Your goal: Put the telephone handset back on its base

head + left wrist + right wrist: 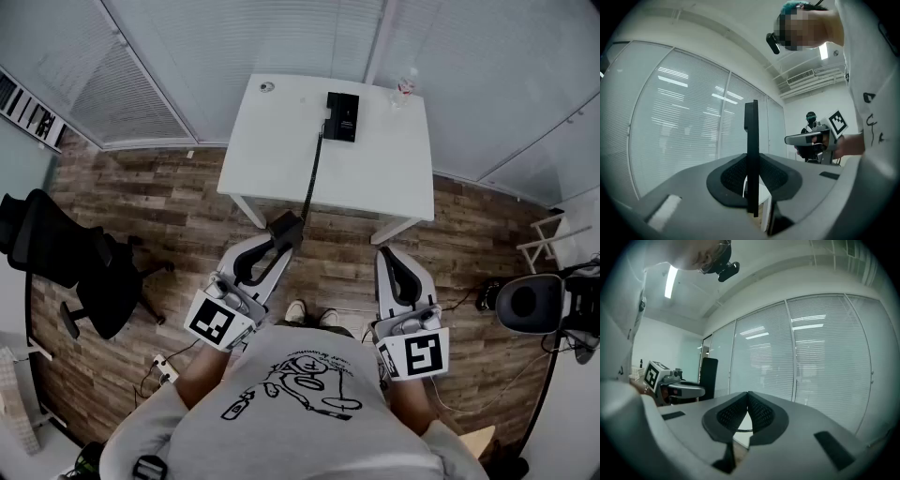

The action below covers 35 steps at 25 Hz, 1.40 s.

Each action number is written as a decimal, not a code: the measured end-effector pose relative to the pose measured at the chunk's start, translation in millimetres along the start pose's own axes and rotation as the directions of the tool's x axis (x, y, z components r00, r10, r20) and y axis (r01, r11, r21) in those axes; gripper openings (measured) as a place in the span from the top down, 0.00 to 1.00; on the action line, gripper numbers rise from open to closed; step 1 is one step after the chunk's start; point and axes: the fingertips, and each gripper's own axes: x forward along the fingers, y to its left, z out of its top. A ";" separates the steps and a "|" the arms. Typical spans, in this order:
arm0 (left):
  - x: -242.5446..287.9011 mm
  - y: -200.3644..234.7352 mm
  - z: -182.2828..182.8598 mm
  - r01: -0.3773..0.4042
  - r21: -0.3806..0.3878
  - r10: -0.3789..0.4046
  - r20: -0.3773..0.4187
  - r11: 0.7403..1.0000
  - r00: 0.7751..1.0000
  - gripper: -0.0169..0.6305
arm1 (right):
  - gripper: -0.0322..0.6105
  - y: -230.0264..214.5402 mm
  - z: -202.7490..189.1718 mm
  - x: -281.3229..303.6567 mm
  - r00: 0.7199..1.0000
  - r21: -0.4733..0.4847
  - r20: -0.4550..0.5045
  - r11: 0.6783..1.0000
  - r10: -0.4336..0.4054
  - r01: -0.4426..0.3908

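Observation:
The black telephone base (342, 117) lies at the far middle of the white table (272, 159). Its dark cord (312, 178) runs off the table's near edge to the black handset (286, 228), which hangs over the floor in front of the table. My left gripper (279, 236) is shut on the handset. In the left gripper view the handset (751, 159) stands edge-on, upright between the pads. My right gripper (392, 258) hovers to the right of it, shut with nothing held. In the right gripper view the right gripper's (748, 397) tips meet, and the handset (708, 376) shows at the left.
A small bottle (405, 86) and a round fitting (267, 87) are on the table's far edge. A black office chair (80, 272) stands on the wood floor at left. Another chair (530, 302) and a white rack (544, 239) stand at right. Blinds line the walls.

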 end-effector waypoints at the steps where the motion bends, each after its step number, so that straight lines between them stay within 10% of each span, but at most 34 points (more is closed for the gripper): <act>1: -2.4 0.4 -0.2 0.000 -0.007 0.000 0.001 1.000 1.000 0.86 | 0.94 2.5 -0.3 0.0 1.000 -0.004 -0.004 1.000 -0.002 0.002; 35: 16.6 52.1 -13.4 0.011 -0.050 -0.012 -0.012 0.999 1.000 0.86 | 0.94 6.7 -22.7 57.3 0.999 0.052 -0.044 0.998 -0.031 0.033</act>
